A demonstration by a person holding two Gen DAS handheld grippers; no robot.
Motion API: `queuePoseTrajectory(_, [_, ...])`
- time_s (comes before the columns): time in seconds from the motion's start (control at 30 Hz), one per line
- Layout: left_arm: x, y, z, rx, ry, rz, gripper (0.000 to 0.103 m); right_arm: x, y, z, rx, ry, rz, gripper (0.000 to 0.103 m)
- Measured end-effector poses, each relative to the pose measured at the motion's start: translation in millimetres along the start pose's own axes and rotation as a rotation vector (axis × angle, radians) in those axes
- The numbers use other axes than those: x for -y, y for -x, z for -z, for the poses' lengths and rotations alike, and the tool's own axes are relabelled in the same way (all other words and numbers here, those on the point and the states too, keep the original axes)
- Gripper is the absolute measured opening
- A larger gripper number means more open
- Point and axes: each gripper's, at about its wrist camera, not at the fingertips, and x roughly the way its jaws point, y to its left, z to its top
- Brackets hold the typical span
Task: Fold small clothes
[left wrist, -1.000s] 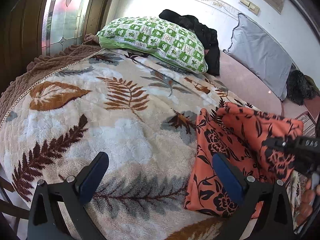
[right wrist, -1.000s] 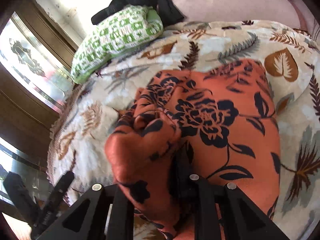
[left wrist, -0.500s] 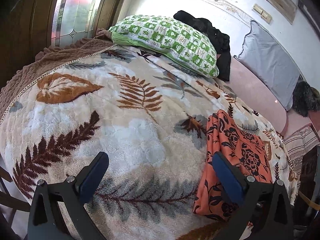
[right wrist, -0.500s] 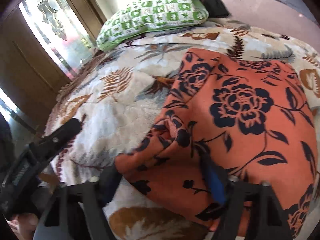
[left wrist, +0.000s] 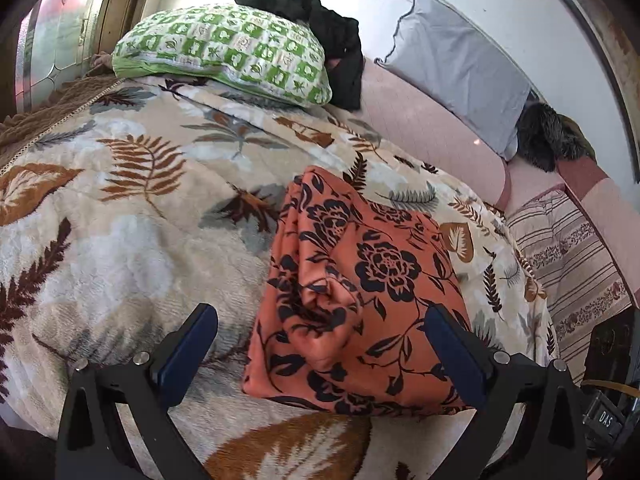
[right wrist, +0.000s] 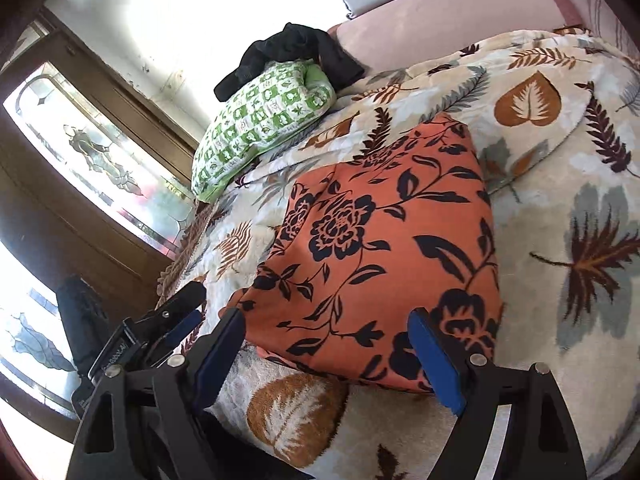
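An orange cloth with black flowers (left wrist: 360, 300) lies folded into a rough rectangle on the leaf-patterned blanket (left wrist: 120, 240); it fills the middle of the right wrist view as the same folded cloth (right wrist: 384, 248). My left gripper (left wrist: 320, 328) is open, its blue pads wide apart just before the cloth's near edge, touching nothing. My right gripper (right wrist: 326, 332) is open too, hovering at the cloth's near edge with nothing pinched. At lower left of the right wrist view the left gripper (right wrist: 176, 320) shows beside the bed edge.
A green checked pillow (left wrist: 224, 52) and a black garment (left wrist: 320, 28) lie at the bed's far end. A grey pillow (left wrist: 460, 64) leans on the wall above a pink mattress strip (left wrist: 440, 136). A striped cover (left wrist: 568, 264) is right; a glass-panelled wooden door (right wrist: 100, 160) stands left.
My right gripper let go of the bunched cloth, opened and drew back; the cloth now lies flat and folded. The left gripper swung right, bringing the cloth between its open fingers' line.
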Motion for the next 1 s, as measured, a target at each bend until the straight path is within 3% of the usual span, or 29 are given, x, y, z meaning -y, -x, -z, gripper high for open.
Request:
queuePoseTrajectory(0.03, [5.0,-3.3,-0.6,-0.009,-0.005,-0.010,0.100,4.1,1.5,0.7,0.000,-0.007,-0.007,0.086])
queuePoseTrajectory(0.1, [10.1,-9.6,-3.1,-0.028,-0.017,-0.020,0.082,12.7,3.2,2.5,0.002,-0.023,-0.026,0.086])
queuePoseTrajectory(0.17, [7.7,-23.3,-3.0,-0.088,-0.011,-0.055,0.034,20.8,5.3,4.9,0.006,-0.047,-0.046,0.086])
queuePoseTrajectory(0.23, [-12.0,-43.8,7.2,-0.162,0.053,-0.119,0.025,29.1,4.6,6.2,0.008,-0.069,-0.066,0.086])
queuePoseTrajectory(0.3, [-35.3,-57.2,25.4,-0.207,0.116,-0.114,0.025,37.1,2.6,6.3,-0.005,-0.089,-0.080,0.086])
queuePoseTrajectory(0.5, [-22.4,-40.3,34.7,-0.188,0.024,-0.170,0.026,64.0,0.3,5.3,-0.010,-0.152,-0.147,0.086])
queuePoseTrajectory(0.57, [-17.0,-29.8,31.2,-0.179,0.011,-0.200,0.036,69.6,0.1,5.4,-0.009,-0.169,-0.173,0.086])
queuePoseTrajectory(0.67, [3.2,-4.0,21.5,-0.093,-0.076,-0.254,0.047,75.9,4.5,4.7,0.007,-0.178,-0.194,0.086])
queuePoseTrajectory(0.77, [32.4,11.0,3.2,0.002,-0.168,-0.250,0.070,88.8,8.7,5.4,0.026,-0.222,-0.214,0.086])
queuePoseTrajectory(0.83, [54.1,7.1,-7.7,0.048,-0.250,-0.241,0.077,98.2,9.4,6.8,0.027,-0.262,-0.223,0.086])
queuePoseTrajectory(0.93, [73.5,-22.6,-19.3,0.046,-0.358,-0.240,0.078,109.2,12.7,5.3,0.034,-0.290,-0.222,0.086])
queuePoseTrajectory(1.0, [68.1,-52.3,-21.0,0.011,-0.378,-0.301,0.078,115.9,13.8,3.5,0.036,-0.313,-0.221,0.086])
